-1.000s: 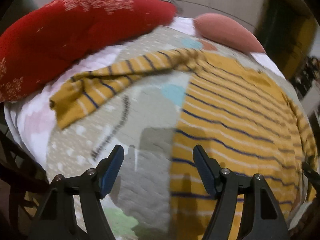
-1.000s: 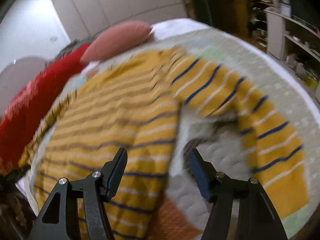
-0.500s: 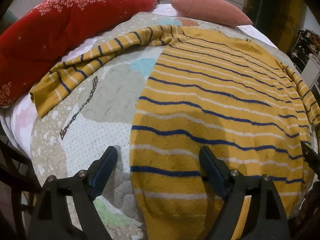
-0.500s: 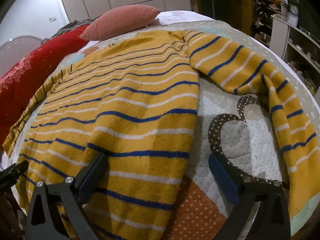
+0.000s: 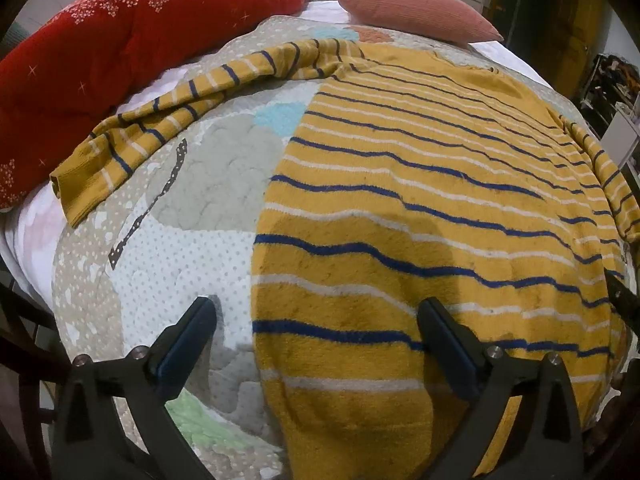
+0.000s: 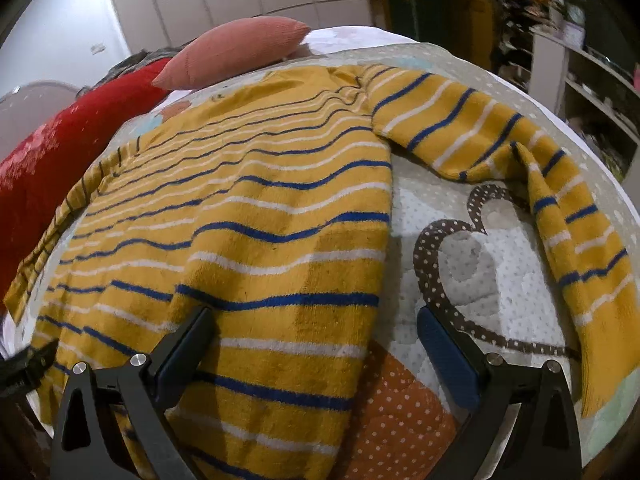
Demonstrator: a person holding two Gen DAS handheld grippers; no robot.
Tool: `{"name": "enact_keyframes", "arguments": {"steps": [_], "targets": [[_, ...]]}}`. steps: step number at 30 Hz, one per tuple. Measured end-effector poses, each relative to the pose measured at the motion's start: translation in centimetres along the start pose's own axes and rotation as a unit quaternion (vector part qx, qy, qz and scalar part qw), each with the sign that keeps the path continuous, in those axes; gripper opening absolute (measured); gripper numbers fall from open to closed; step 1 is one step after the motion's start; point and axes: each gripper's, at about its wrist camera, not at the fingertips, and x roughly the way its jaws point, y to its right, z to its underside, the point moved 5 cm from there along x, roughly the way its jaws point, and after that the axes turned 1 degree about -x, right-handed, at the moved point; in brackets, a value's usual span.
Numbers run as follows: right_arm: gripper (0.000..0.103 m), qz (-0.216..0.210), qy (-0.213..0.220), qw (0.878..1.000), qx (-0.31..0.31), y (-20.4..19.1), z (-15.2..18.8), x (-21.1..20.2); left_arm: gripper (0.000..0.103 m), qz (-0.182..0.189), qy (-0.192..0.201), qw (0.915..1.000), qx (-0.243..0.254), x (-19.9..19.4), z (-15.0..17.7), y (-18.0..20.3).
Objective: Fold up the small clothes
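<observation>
A bed (image 5: pixel 168 248) covered by a quilted patchwork blanket (image 6: pixel 472 264) fills both of my views. Spread flat across the blanket lies a mustard-yellow sweater (image 5: pixel 400 216) with blue and white stripes, its hem towards me and its neck at the far end. Its left sleeve (image 5: pixel 160 136) stretches out over the blanket towards a big red cushion (image 5: pixel 120 40) along the left edge of the bed. Its right sleeve (image 6: pixel 520 184) bends down the right side of the blanket, the cuff ending near the bed's edge. A smaller pink pillow (image 6: pixel 236 52) sits at the head of the bed, just past the sweater's neck.

My left gripper (image 5: pixel 316 344) hangs spread wide over the sweater's lower left corner: one finger is above the bare blanket, the other above the sweater, and the side edge of the sweater runs between them. My right gripper (image 6: pixel 316 340) is likewise spread wide and holding nothing, straddling the sweater's lower right edge, one finger over the sweater and the other over the blanket. I cannot tell whether any finger touches the cloth.
</observation>
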Motion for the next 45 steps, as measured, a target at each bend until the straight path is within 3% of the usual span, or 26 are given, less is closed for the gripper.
{"name": "enact_keyframes", "arguments": {"steps": [24,33,41,45], "targets": [[0.103,0.043,-0.023,0.998,-0.049,-1.1,0.0,1.1,0.103,-0.002,-0.001,1.0,-0.003,0.0,0.1,0.0],[0.102,0.026,-0.035,0.998,-0.046,-0.7,-0.3,0.6,0.103,0.018,-0.001,0.9998,0.002,-1.0,0.5,0.1],[0.098,-0.005,0.034,0.998,-0.045,-1.0,-1.8,-3.5,0.102,0.057,0.047,0.9965,0.04,-5.3,0.1,2.3],[0.098,-0.01,0.043,0.998,-0.05,-1.6,-2.0,-4.3,0.102,0.073,0.049,0.9943,0.061,-6.4,0.2,3.7]]}}
